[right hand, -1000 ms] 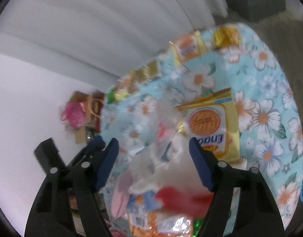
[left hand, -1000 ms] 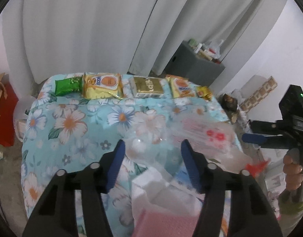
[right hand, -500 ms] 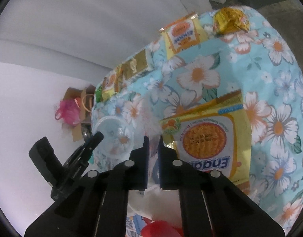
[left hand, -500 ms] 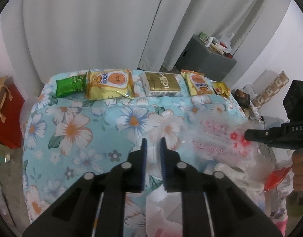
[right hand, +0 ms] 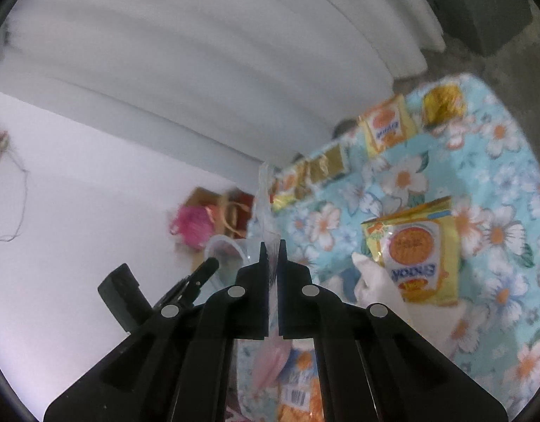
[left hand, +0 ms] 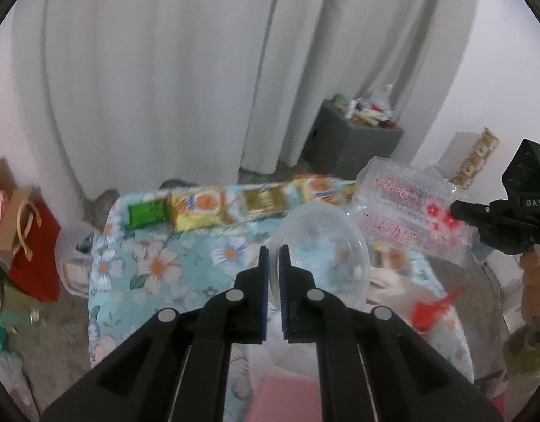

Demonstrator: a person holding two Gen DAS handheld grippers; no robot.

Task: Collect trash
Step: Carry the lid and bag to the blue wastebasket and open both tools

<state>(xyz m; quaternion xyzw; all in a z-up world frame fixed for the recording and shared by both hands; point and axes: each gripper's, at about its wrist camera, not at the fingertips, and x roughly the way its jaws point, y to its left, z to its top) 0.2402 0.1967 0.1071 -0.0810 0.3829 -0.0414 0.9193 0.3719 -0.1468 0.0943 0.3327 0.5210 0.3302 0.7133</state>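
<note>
Holding the clear plastic cup [left hand: 322, 249] by its rim, your left gripper [left hand: 273, 256] has its jaws nearly together on thin plastic; your right gripper [right hand: 272, 249] pinches the clear printed bag [left hand: 410, 211] the same way. Both hang above the flowered tablecloth [left hand: 147, 263]. Either could slip out, since the plastic is slick and the bite small, or the cup may crack.

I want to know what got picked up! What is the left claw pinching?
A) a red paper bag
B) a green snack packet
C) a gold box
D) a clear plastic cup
D: the left claw is shut on the rim of the clear plastic cup, lifted above the flowery tablecloth.
</note>
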